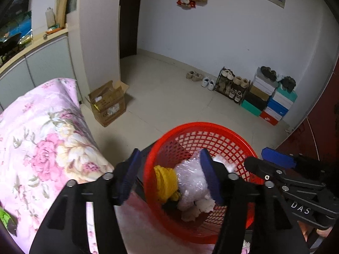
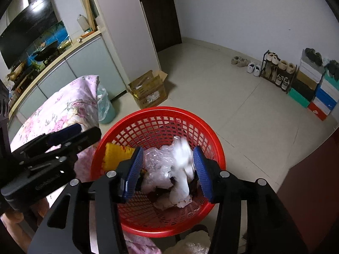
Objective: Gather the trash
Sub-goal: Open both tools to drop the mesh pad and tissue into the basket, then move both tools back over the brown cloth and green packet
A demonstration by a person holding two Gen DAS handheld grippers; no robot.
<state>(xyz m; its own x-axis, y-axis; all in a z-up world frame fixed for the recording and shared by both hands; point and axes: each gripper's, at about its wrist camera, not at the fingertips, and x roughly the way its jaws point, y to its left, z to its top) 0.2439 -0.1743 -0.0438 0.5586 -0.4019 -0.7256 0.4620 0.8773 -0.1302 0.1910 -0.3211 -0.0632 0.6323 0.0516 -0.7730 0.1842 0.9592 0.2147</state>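
We see the left tongs above the near left rim of the red basket, with the two blue pads wide apart and nothing pressed between them. One pad hangs outside the rim, the other over the inside.

The right tongs are also parted, less wide, over the same basket. A crumpled white paper shows blurred between their pads; we cannot tell if a pad touches it, but it does not look gripped.

The trash lies inside the basket: a clear bubble wrap in the middle, a yellow piece against the left wall, and some white scraps near the bottom.

The basket stands just beside a bed with a pink flowered cover. Behind it on the floor is an open cardboard box. A small bin with a plastic bag stands at the corner of the bed. Well apart, along the far wall, are a shoe rack, stacked shoe boxes and some pairs of shoes.
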